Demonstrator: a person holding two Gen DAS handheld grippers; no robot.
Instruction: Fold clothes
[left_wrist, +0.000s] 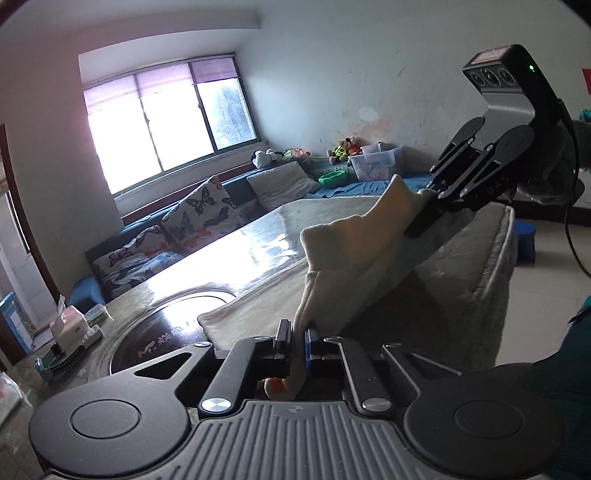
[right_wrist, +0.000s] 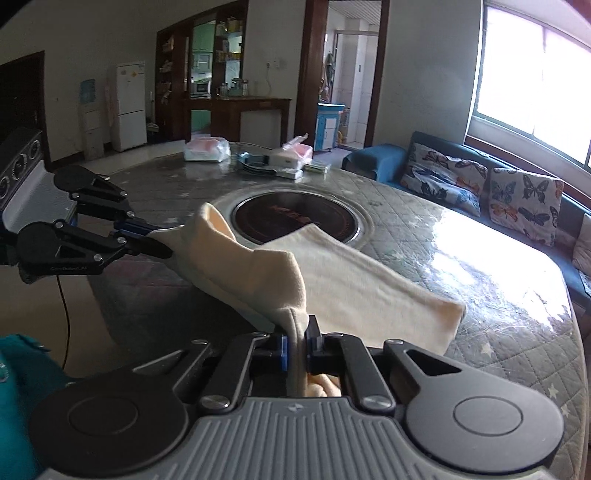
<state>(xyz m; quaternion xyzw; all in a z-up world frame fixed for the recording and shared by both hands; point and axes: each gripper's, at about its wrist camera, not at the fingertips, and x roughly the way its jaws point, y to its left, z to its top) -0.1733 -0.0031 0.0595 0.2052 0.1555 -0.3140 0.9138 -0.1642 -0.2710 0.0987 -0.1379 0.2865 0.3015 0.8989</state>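
Clamping one edge of the cream cloth (right_wrist: 354, 280), the right gripper (right_wrist: 296, 345) has its jaws closed on it; at ten o'clock, the left gripper (right_wrist: 159, 240) pinches the other corner, raised above the table (right_wrist: 498, 288), where the cloth's far part lies.

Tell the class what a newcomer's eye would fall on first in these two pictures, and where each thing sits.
First comes the cream garment, lifted at its near edge by both grippers while its far part lies flat on the quilted table. The left gripper and right gripper are each shut on that edge. Behind the cloth a round dark cooktop is set into the table, and a bright window glares above the butterfly cushions.
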